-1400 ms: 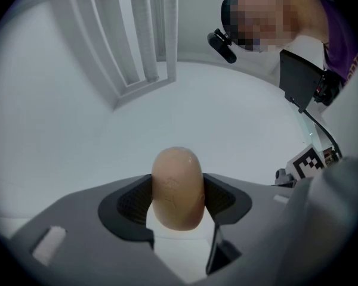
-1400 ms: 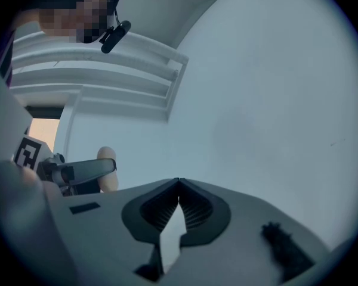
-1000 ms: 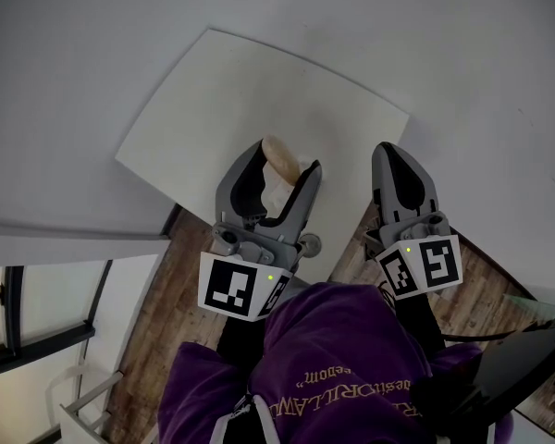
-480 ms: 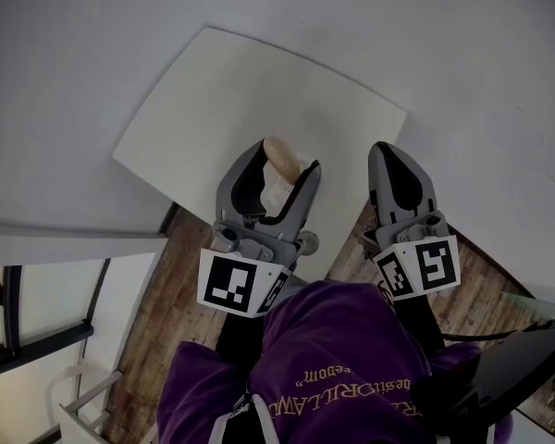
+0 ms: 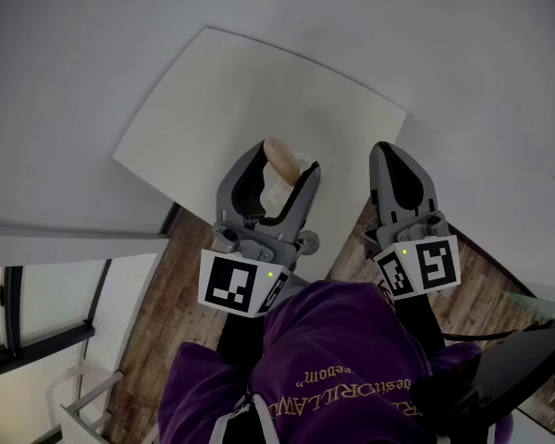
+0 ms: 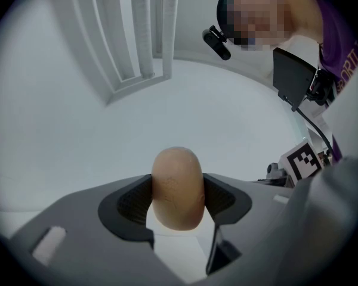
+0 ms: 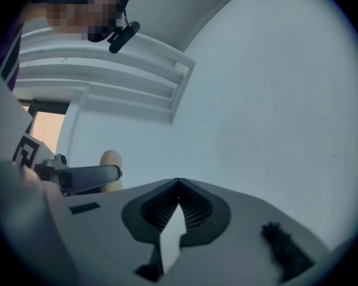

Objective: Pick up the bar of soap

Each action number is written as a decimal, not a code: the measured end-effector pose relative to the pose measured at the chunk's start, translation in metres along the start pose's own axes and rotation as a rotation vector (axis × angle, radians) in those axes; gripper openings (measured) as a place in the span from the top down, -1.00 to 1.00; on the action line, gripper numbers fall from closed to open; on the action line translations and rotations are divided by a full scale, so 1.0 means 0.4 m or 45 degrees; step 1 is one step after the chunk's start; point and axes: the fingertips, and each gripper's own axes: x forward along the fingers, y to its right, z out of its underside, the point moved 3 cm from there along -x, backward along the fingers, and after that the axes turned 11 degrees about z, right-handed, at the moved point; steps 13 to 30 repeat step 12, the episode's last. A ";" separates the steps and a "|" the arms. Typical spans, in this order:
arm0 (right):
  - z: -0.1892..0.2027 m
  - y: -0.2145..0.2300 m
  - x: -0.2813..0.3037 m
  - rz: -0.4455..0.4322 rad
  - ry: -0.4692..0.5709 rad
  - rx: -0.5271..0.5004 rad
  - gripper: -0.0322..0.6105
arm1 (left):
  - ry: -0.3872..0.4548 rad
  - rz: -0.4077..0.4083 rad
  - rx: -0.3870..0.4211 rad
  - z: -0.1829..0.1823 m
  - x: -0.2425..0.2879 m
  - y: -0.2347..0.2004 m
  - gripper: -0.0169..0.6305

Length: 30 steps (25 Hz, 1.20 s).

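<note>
1. Surface (image 5: 222,91): a pale, bare top seen from steeply above. It serves as the landmark for every entry below. Wooden floor (image 5: 180,276) shows past its near edge.
2. Soap (image 5: 279,154): a tan, rounded bar over the near edge of the surface, gripped in the left tool. One blunt end projects beyond the tips and the rest sits back between the pads (image 6: 134,202). From the right tool view the bar (image 7: 111,158) stands out past the left tool's finger.
3. Left tool (image 5: 286,161): it reaches in over the near edge of the surface and pinches the soap. Its jaws stand wide only because the bar fills the gap. In the left tool view (image 6: 178,200) the ribbed pads bear on opposite sides of the bar, a hold across its thickness that leaves the rounded end free.
4. Right tool (image 5: 395,160): it is off the near right edge of the surface, over the floor, and apart from the soap. Its jaws are pressed together on nothing (image 7: 178,189). It is judged to be parked, since one tool suffices for this task.
5. Stage: the grasp is made. No view shows the bar touching the surface, so it is judged lifted.
6. Hazard: the bar's smooth, rounded sides may let it slip forward out of the pads, so an even squeeze and level carriage seem advisable.
</note>
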 end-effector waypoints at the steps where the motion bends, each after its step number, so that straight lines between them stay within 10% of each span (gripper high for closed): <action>1: 0.000 0.000 0.000 0.000 0.000 -0.001 0.87 | 0.007 -0.001 0.005 -0.002 0.000 -0.001 0.14; 30: 0.000 -0.003 0.000 -0.009 0.001 -0.008 0.87 | 0.003 -0.012 0.002 0.000 -0.003 -0.003 0.14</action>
